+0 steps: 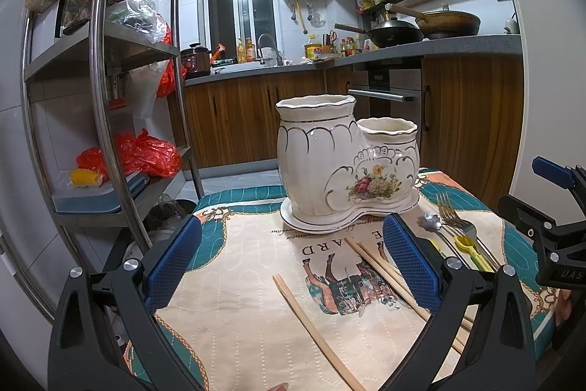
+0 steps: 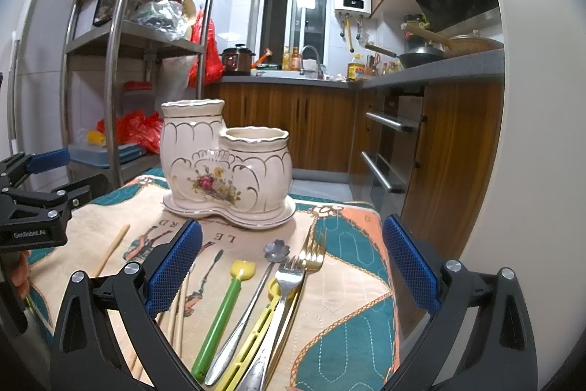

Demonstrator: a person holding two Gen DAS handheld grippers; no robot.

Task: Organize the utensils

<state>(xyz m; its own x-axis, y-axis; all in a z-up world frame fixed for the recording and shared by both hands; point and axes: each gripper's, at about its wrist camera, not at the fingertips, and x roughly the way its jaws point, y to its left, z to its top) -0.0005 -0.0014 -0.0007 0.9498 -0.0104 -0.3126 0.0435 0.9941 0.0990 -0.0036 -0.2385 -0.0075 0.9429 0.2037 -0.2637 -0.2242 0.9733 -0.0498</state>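
A white ceramic two-cup utensil holder (image 1: 344, 167) with a flower print stands at the far end of the table; it also shows in the right wrist view (image 2: 227, 167). My left gripper (image 1: 293, 262) is open and empty above wooden chopsticks (image 1: 315, 328), with another pair (image 1: 384, 270) by its right finger. My right gripper (image 2: 293, 266) is open and empty above a row of utensils: a green-handled spoon (image 2: 223, 310), a flower-ended steel spoon (image 2: 256, 284), a yellow plastic utensil (image 2: 256, 332), a steel fork (image 2: 282, 299) and a gold fork (image 2: 311, 251).
A printed quilted cloth (image 1: 256, 281) covers the table. A steel rack (image 1: 110, 79) with red bags stands to the left. Wooden cabinets (image 2: 322, 127), an oven and a counter with woks lie behind. The right gripper shows at the right edge of the left wrist view (image 1: 549, 226).
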